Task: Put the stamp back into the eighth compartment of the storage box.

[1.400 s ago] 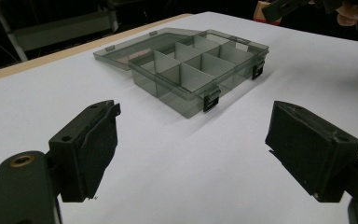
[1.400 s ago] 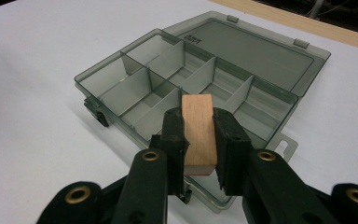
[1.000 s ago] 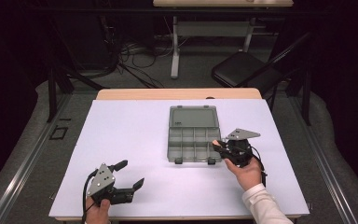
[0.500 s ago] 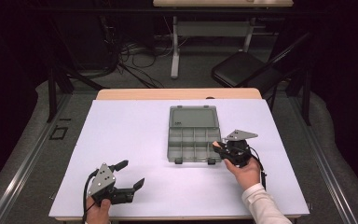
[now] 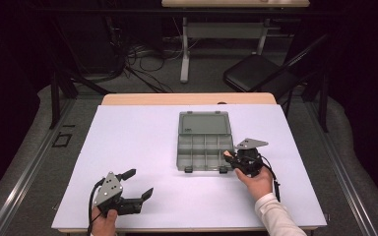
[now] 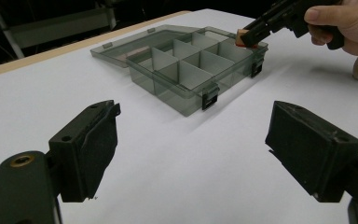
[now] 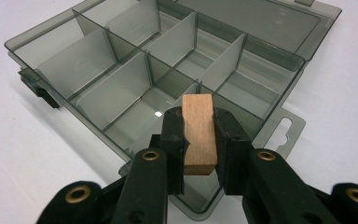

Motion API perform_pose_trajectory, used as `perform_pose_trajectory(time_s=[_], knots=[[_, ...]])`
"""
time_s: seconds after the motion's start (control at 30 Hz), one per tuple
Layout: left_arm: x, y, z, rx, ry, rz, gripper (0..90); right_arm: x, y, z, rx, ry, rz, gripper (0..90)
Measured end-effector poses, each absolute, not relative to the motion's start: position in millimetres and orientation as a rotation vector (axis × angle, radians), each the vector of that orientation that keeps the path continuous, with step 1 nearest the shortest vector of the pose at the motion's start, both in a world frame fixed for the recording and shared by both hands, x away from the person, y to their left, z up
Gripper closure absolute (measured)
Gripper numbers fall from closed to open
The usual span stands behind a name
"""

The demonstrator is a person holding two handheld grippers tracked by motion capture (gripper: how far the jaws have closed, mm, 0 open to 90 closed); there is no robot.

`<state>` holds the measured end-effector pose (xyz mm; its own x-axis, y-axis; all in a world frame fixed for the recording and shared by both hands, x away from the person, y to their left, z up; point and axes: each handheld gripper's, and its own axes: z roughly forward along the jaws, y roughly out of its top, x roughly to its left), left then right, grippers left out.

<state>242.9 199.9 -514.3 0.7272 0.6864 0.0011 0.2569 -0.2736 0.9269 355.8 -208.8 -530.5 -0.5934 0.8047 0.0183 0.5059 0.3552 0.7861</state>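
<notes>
A grey see-through compartment box (image 5: 204, 147) lies open at the middle of the white table, its lid flat behind it. My right gripper (image 5: 229, 158) is shut on a small wooden block (image 7: 198, 133), held just above the box's near right corner compartment (image 7: 223, 140). From the left gripper view the box (image 6: 186, 65) and the block (image 6: 241, 38) sit ahead, with the right hand at upper right. My left gripper (image 5: 139, 184) rests open near the table's front left, nothing between its fingers (image 6: 86, 149).
The box's compartments look bare inside. Two black latches (image 6: 209, 98) hang on its near wall. The white table (image 5: 142, 142) ends in a wooden strip at the back. A black chair (image 5: 256, 73) and cables stand beyond on the floor.
The right gripper has crept slightly left toward the box's near right corner with the block. The left gripper has stayed put.
</notes>
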Motion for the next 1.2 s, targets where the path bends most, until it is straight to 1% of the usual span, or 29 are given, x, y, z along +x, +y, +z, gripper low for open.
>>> perform_pose_trajectory(time_s=[0.3, 1.2], knots=[[243.2, 200.1, -514.5, 1.851, 0.734, 0.496, 16.3, 357.9, -205.9, -538.2, 1.149, 2.262, 1.087, 75.8], [242.9, 200.0, -514.3, 1.851, 0.731, 0.496, 16.3, 358.2, -204.8, -540.4, 1.15, 2.258, 1.081, 75.7]])
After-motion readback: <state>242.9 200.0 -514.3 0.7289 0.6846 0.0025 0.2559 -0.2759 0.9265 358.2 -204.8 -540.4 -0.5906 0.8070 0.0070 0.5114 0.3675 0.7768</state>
